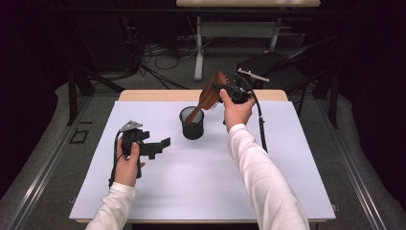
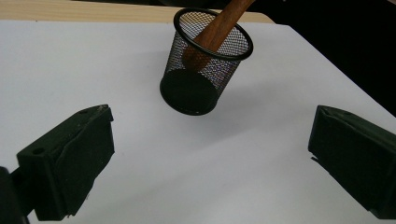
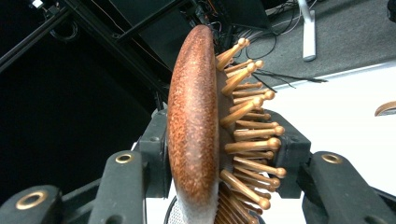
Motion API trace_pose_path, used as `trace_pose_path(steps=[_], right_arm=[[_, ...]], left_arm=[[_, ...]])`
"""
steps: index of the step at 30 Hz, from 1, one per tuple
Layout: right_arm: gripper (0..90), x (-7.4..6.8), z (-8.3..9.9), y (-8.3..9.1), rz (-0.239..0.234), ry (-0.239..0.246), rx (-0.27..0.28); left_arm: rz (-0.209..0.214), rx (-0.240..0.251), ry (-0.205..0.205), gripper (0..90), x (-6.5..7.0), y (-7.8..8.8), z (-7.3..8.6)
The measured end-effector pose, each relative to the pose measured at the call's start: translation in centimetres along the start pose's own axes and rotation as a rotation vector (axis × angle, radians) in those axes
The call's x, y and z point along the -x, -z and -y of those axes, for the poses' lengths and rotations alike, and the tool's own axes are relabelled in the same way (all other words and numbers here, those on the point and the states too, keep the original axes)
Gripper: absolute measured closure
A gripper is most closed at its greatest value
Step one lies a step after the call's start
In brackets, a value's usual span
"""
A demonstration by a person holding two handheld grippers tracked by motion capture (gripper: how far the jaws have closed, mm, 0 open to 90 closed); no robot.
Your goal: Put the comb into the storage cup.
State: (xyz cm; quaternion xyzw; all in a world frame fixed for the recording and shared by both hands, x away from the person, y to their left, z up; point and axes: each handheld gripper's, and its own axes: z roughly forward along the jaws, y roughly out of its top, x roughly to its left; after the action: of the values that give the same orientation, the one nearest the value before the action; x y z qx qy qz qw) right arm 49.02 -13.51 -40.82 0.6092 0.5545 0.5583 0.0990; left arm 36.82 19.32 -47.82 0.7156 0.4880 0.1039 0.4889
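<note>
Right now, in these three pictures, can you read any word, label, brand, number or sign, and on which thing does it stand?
None: no text can be read in any view.
Wooden hairbrush: plain wood, no mark.
Black mesh cup: no label.
White table top: blank.
Left tongs and right tongs: black, no print visible.

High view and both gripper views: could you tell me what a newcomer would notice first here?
Most striking is the wooden hairbrush, clamped by its head in the right tool above the table's far middle, its handle dipping into the black mesh cup. Next, the left tool hovers open over the white table, aimed at that cup.
</note>
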Motion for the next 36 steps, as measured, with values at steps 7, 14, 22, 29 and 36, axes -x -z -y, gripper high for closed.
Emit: trace_pose_path(steps=[7,14,22,29,36], right_arm=[[49.6,0.2,0.6,-0.4,0.001,-0.002,-0.010],[49.5,0.5,0.9,-0.6,0.003,-0.006,-0.020],[49.5,0.7,1.4,-1.0,0.004,-0.005,-0.034],[49.5,0.6,1.8,-1.4,0.004,-0.002,-0.045],[49.5,0.9,2.1,-1.6,0.008,-0.005,-0.051]], left_arm=[[-0.002,-0.002,-0.002,0.3,0.0,0.0,0.0],[-0.002,-0.005,-0.004,0.3,0.0,-0.2,0.1],[-0.004,-0.006,-0.002,0.3,0.0,-0.2,0.1],[-0.004,-0.004,-0.002,0.3,-0.1,-0.2,0.1],[-0.005,-0.005,-0.003,0.3,-0.1,-0.2,0.1]])
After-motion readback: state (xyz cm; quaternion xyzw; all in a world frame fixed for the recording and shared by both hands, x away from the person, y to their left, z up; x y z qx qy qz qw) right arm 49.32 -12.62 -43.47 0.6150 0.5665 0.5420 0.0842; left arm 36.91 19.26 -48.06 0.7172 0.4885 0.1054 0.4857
